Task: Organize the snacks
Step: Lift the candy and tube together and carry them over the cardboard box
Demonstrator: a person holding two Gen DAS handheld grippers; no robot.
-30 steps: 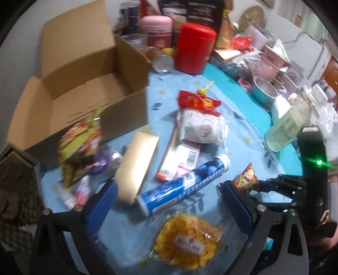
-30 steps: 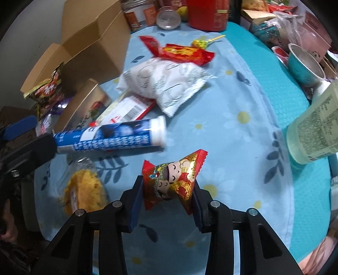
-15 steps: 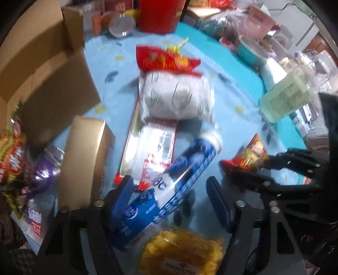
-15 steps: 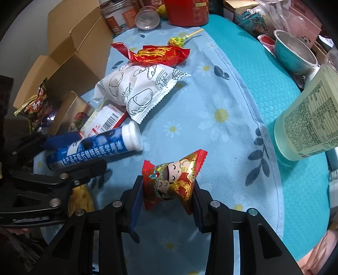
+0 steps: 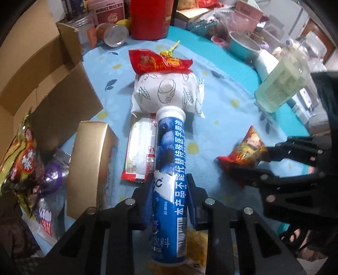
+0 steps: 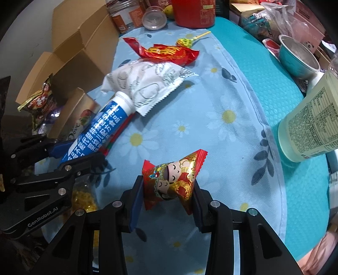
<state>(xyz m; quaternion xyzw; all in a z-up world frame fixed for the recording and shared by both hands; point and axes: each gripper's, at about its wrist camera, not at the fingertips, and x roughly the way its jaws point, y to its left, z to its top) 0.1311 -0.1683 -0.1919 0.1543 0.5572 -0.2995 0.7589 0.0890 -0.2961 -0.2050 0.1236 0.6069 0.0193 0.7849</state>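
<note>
Left gripper [image 5: 170,186]: pinched on the blue tube [image 5: 170,169], blue pads pressed to both sides of its lower half, white cap pointing far and reaching the white pillow pack [image 5: 166,93]. Right gripper [image 6: 166,191]: clamped on a small red candy pouch [image 6: 172,182] with a cartoon face, held above the blue flowered cloth [image 6: 211,131].

Under the near end of the tube: a clear pack of yellow snacks [image 6: 83,195], mostly hidden. Just left of the tube: a flat red-and-white sachet [image 5: 140,148], then a gold box [image 5: 89,167] on its side. At the near left edge: a crinkled green-and-red snack bag [image 5: 19,160] with a purple wrapper [image 5: 52,175] beside it.

Farther left: an open cardboard box [image 5: 48,84], flaps up. Beyond the white pillow pack, touching it: a red foil packet [image 5: 158,62], and past that a yellow-wrapped lollipop [image 6: 186,41]. On the right: a pale green bottle [image 6: 310,127] lying tilted. Far right: a teal bowl [image 6: 295,57]. At the far edge: a red canister [image 5: 151,19] and a clear cup on its side [image 5: 115,33].
</note>
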